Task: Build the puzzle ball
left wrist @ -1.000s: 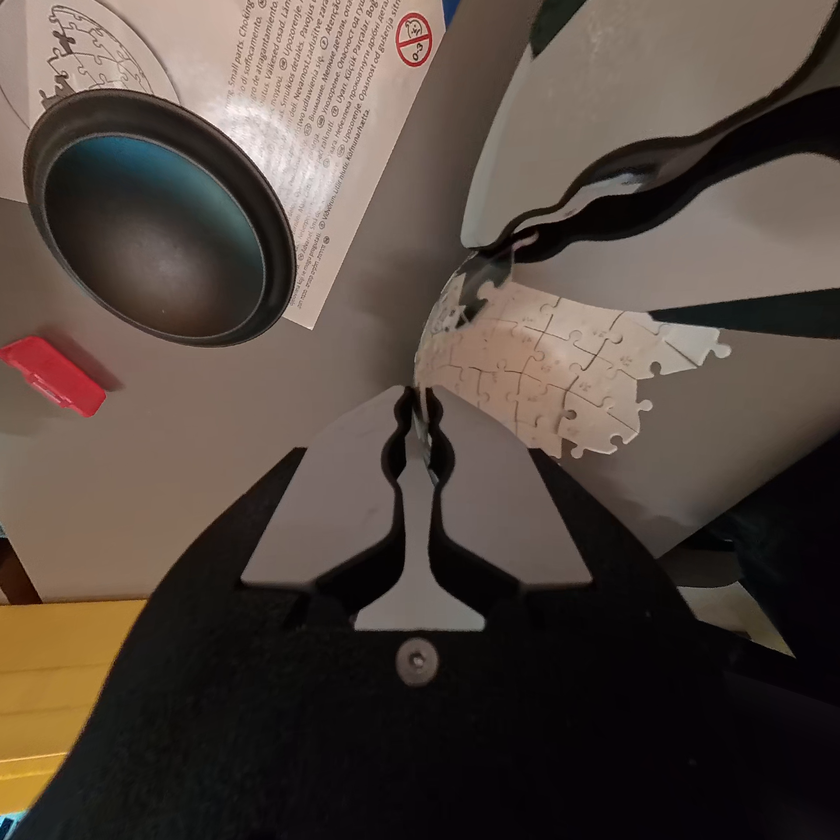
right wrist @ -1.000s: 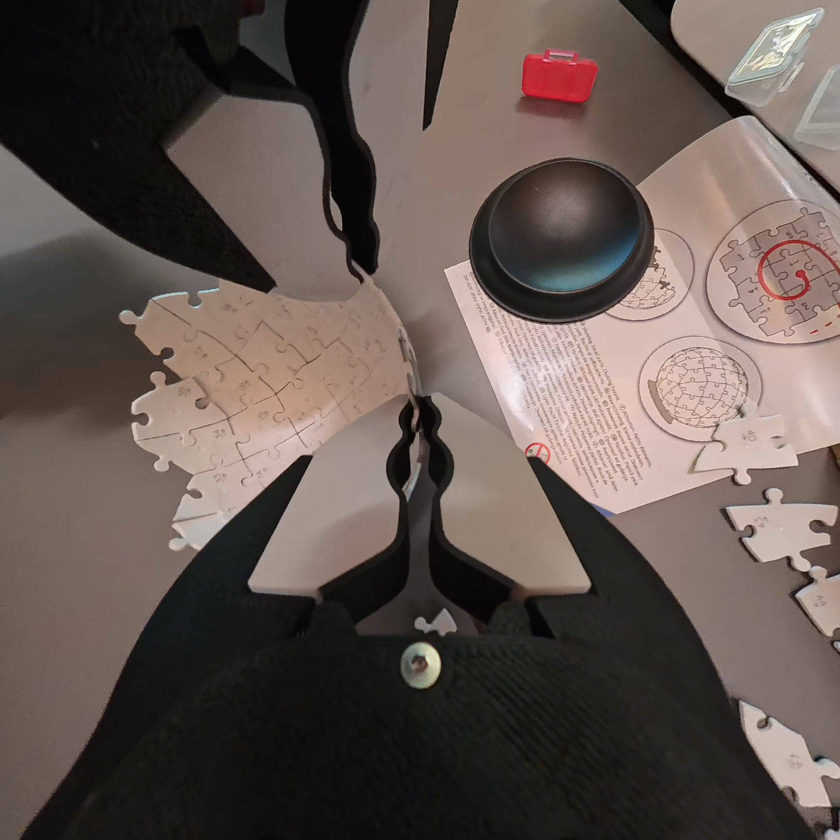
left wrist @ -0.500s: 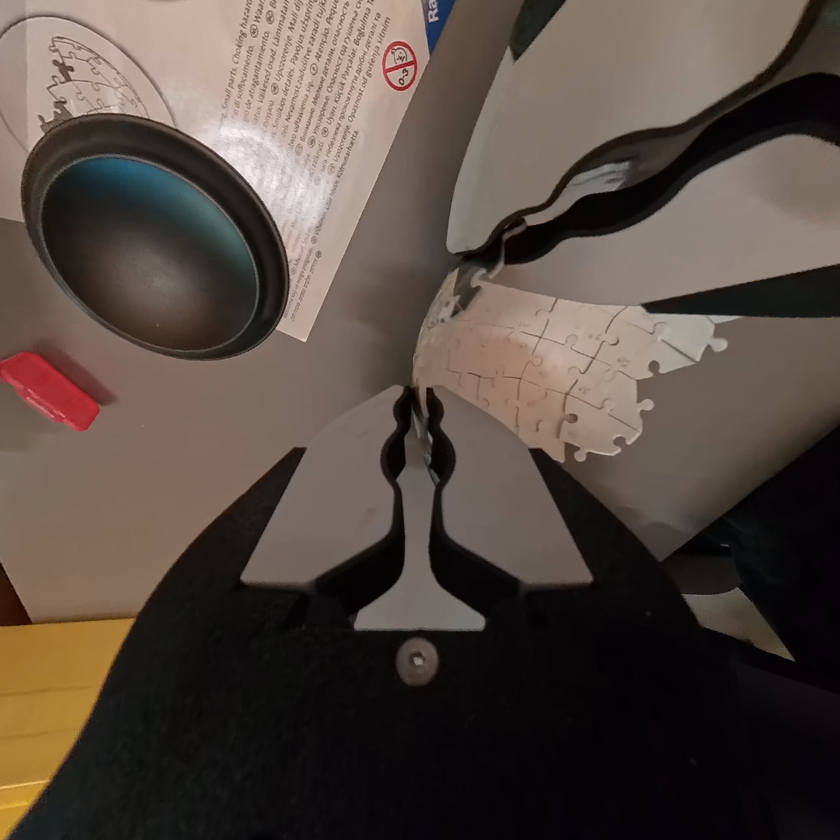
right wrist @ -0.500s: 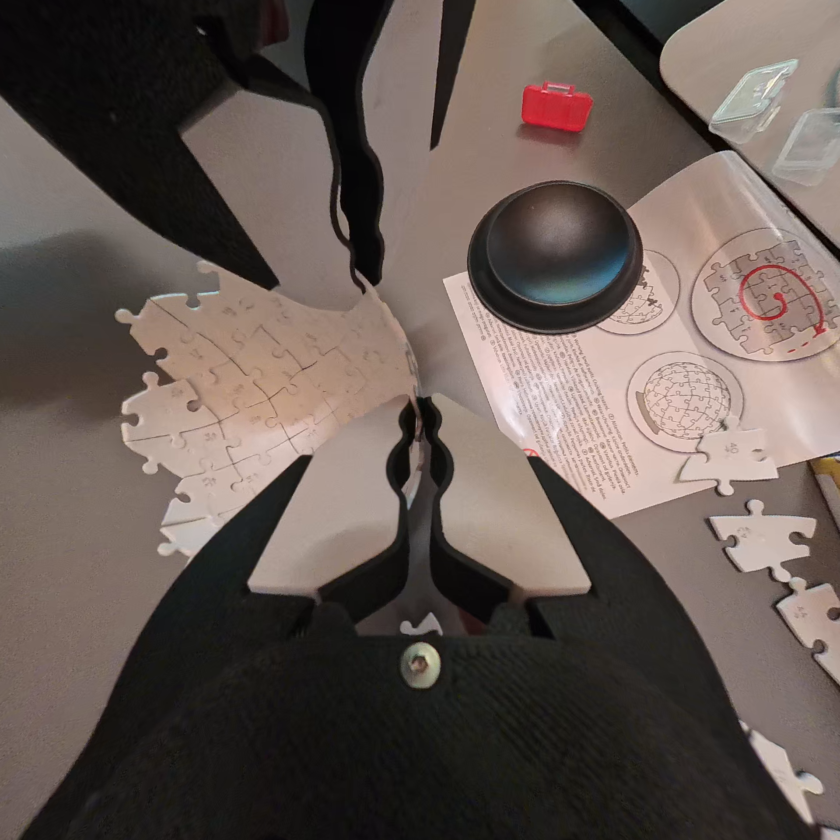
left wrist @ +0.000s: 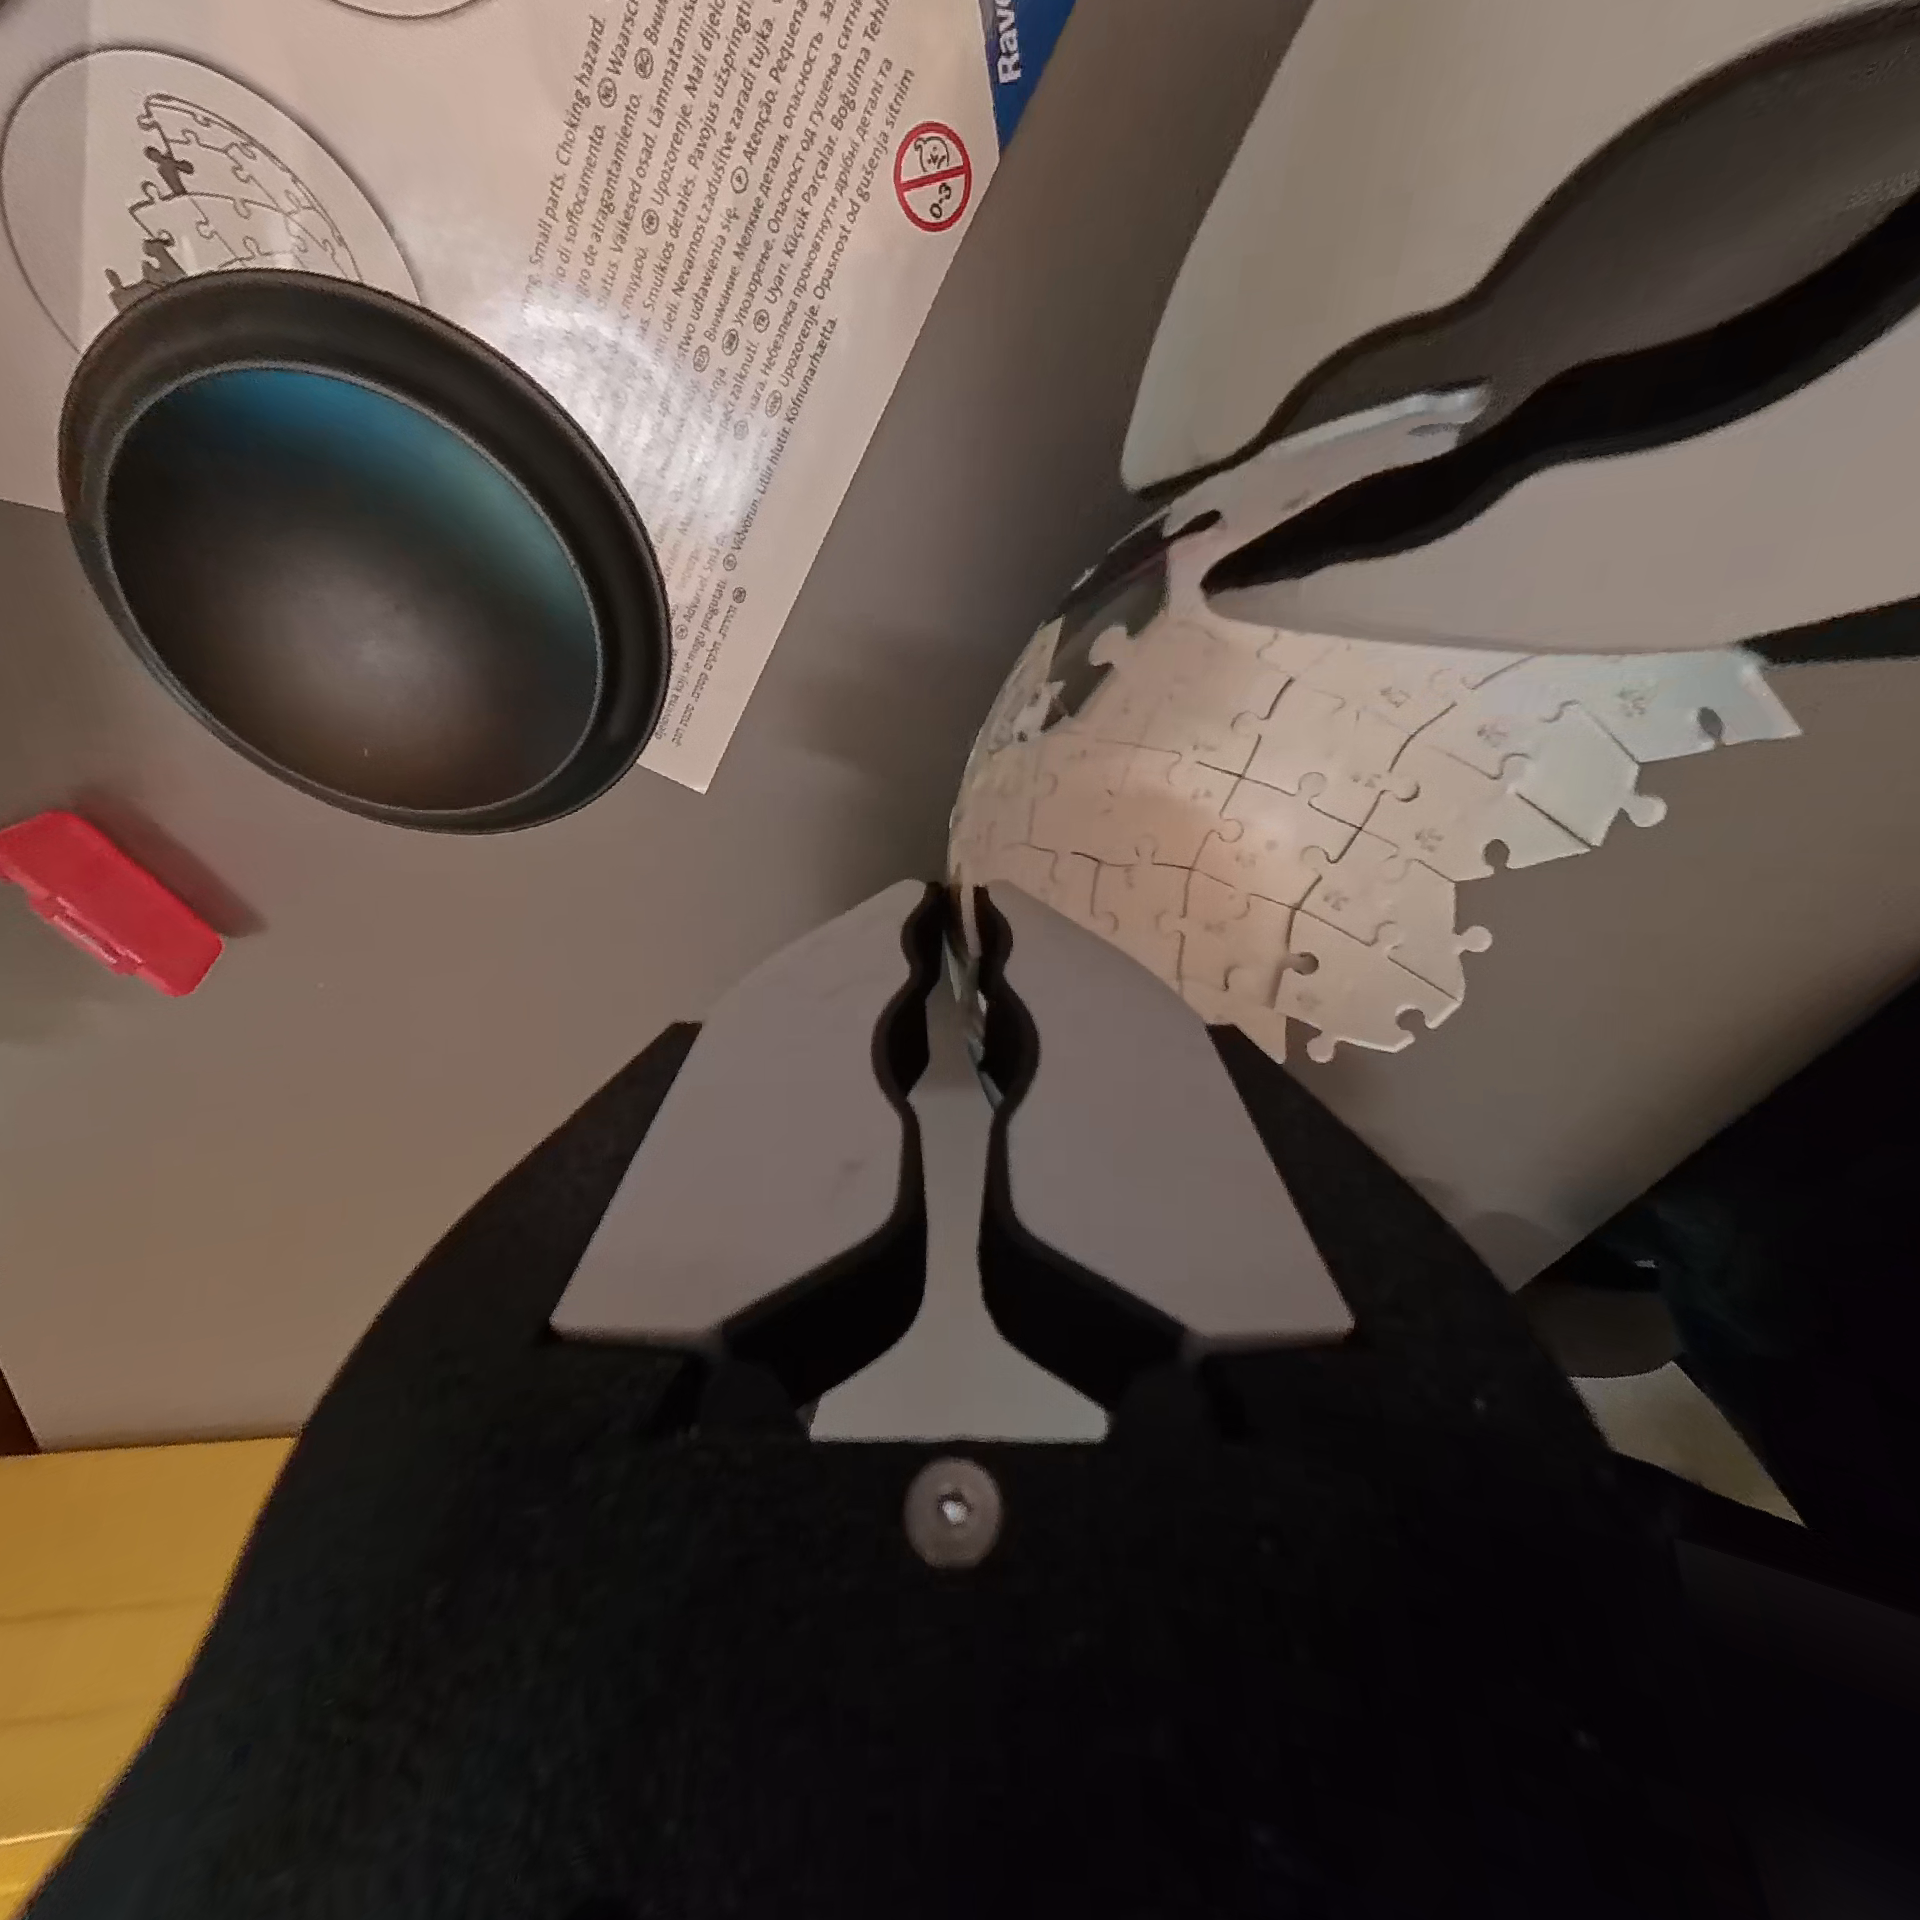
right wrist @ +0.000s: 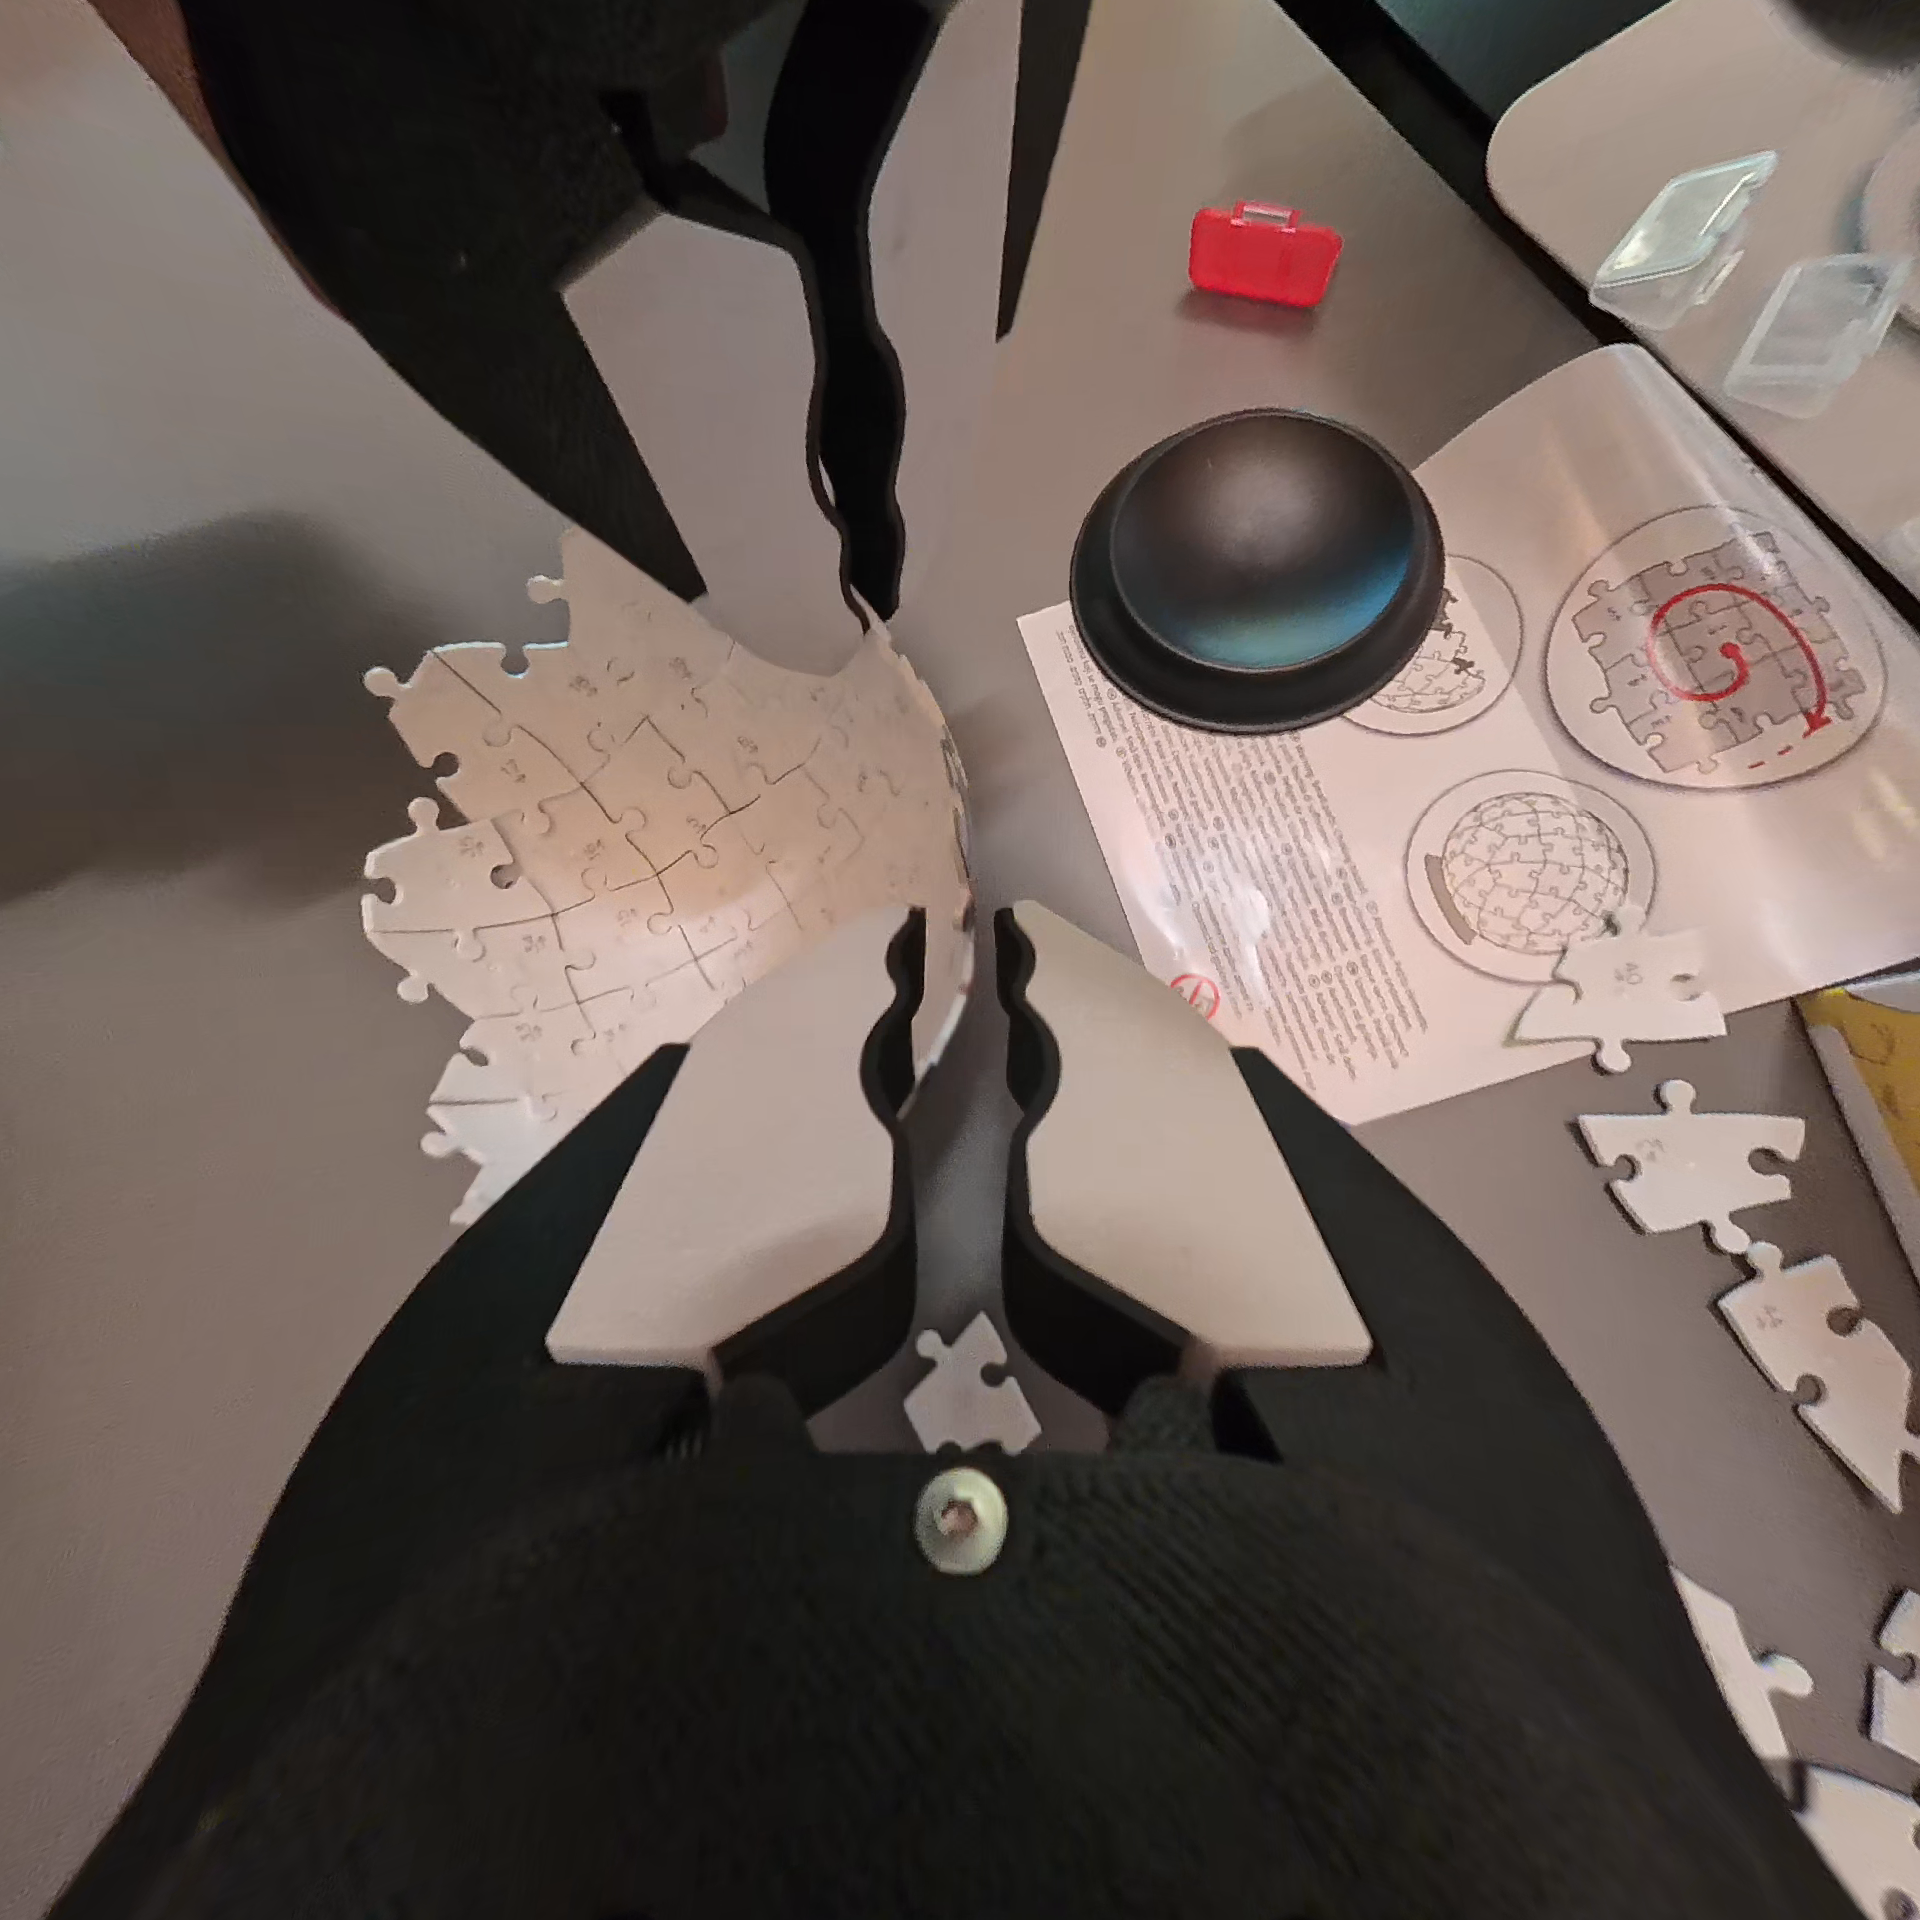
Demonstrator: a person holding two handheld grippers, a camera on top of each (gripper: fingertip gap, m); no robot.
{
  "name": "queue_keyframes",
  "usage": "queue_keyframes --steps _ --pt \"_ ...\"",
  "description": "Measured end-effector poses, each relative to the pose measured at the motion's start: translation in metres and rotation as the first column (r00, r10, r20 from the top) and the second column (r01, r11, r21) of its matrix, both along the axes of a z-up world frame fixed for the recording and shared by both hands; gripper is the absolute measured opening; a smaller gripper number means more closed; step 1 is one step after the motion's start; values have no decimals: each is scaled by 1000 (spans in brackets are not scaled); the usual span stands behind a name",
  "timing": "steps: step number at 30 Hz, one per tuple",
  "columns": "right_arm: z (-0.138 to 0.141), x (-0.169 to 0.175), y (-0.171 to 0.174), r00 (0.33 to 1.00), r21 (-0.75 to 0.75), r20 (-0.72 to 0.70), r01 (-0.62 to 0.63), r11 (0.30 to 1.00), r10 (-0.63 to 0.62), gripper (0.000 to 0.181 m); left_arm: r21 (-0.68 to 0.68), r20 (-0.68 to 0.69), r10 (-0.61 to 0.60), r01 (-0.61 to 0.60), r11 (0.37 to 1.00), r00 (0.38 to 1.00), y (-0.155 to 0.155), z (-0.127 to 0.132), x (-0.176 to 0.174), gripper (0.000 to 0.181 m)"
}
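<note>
So, shell: a curved white piece of joined puzzle parts (left wrist: 1278, 821), held up over the grey table (left wrist: 312, 1143), its plain back side facing both cameras.
Left gripper (left wrist: 961, 904): its tips are pressed tight on 1 edge of the shell.
Right gripper (right wrist: 961, 920): its jaws are a little apart; the shell edge sits between them against the left finger, with a gap to the right finger. It does not look clamped.
Both tools: in the right wrist view the left gripper comes in from the top and bites the shell at its far edge. In the left wrist view the right gripper comes in from the upper right and its tips reach the shell's top edge.
Stand: a round black dish with a blue shine (right wrist: 1257, 566) sits on the paper, near the shell but apart from it.
Paper: a white sheet with drawings and print (right wrist: 1455, 831) lies flat on the table.
Loose pieces: white ones (right wrist: 1688, 1158) lie on the table to the right, 1 (right wrist: 1621, 987) partly on the paper, 1 small one (right wrist: 971, 1387) seen between the right gripper's fingers.
Red case: a small red box (right wrist: 1262, 255) lies beyond the stand.
Clear boxes: 2 small see-through boxes (right wrist: 1683, 234) sit on a pale tray at the far right.
</note>
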State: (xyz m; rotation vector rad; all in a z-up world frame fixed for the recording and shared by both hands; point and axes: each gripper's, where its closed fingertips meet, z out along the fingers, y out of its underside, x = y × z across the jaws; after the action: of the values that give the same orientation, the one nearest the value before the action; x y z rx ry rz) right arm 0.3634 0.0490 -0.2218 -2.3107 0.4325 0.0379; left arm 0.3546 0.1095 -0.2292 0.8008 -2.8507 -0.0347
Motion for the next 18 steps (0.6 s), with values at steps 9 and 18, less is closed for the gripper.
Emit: queue_keyframes --steps 9,18 --pt "-8 2 8 1000 -33 17 -7 999 8 4 6 6 -13 13 1000 1000 -2 1 0 4" --pt "-8 4 8 998 -67 63 -4 998 8 3 7 1 -13 13 1000 1000 -1 0 -1 4"
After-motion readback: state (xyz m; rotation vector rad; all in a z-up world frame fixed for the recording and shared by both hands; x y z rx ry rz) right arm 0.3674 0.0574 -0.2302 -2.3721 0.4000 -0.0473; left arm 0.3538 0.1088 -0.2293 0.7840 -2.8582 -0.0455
